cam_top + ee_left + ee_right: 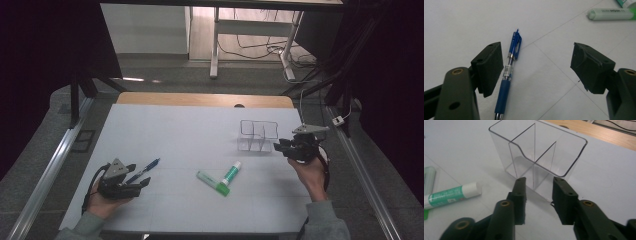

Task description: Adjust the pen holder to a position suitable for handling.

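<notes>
Currently listing: one pen [507, 75] lying on the table [175, 125], long axis running away from the left gripper [119, 181], just inside its left jaw; jaws standing wide open, gripping nothing. Right gripper [537, 182] is facing one clear organizer [536, 155], jaws partly closed, empty. One glue stick [231, 172] and one highlighter [212, 182] are lying mid-table, touching.

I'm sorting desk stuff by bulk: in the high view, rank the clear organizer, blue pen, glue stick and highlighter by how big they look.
1. Organizer, clearly largest.
2. Pen, highlighter and glue stick: too close in size to rank.
</notes>
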Available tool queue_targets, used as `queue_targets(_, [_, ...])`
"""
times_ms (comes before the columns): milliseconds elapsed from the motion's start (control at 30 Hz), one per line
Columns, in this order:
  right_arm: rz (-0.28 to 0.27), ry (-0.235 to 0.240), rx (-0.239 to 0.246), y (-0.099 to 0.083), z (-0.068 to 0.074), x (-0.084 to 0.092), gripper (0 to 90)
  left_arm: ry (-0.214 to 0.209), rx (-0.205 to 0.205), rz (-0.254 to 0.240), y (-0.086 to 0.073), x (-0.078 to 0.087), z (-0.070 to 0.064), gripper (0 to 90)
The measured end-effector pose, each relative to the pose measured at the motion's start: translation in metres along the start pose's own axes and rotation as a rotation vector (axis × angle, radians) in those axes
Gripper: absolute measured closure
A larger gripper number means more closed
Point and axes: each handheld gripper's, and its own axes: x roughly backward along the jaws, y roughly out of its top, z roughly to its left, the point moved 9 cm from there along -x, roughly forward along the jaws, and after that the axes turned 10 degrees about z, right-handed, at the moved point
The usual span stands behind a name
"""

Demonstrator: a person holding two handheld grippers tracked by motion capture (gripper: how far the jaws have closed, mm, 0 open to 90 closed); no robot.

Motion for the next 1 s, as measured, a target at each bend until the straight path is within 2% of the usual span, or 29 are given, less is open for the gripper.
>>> queue_targets(33, [0.000, 0.000, 0.000, 0.000, 0.000, 0.000, 68.7, 0.001, 0.000, 0.001, 0.000, 0.000, 0.000, 25.6])
queue_targets(67, [-0.007, 0.006, -0.013, 0.000, -0.002, -0.001, 74.1, 0.002, -0.001, 0.001, 0.000, 0.000, 0.000, 25.8])
queue_targets(167, [0.004, -0.009, -0.004, -0.001, -0.005, -0.001, 78.6, 0.009, -0.001, -0.005, 0.000, 0.001, 0.001, 26.2])
queue_targets(233, [-0.013, -0.001, -0.019, 0.001, -0.006, -0.002, 84.6, 0.012, 0.001, -0.007, 0.000, 0.001, 0.001, 26.3])
queue_targets(300, [-0.011, -0.011, -0.013, 0.001, -0.008, -0.003, 88.8, 0.014, 0.000, -0.008, 0.000, 0.001, 0.001, 26.5])
queue_targets(500, [0.013, -0.053, -0.034, 0.001, -0.017, -0.010, 89.5, 0.017, 0.002, -0.007, 0.000, 0.001, 0.002, 26.7])
queue_targets(700, [0.032, -0.059, -0.049, 0.002, -0.022, -0.021, 89.6, 0.023, 0.006, -0.008, -0.002, 0.002, 0.003, 27.0])
queue_targets(1000, [0.042, -0.093, -0.078, 0.001, -0.035, -0.022, 89.6, 0.026, 0.010, -0.003, -0.003, 0.001, 0.005, 27.2])
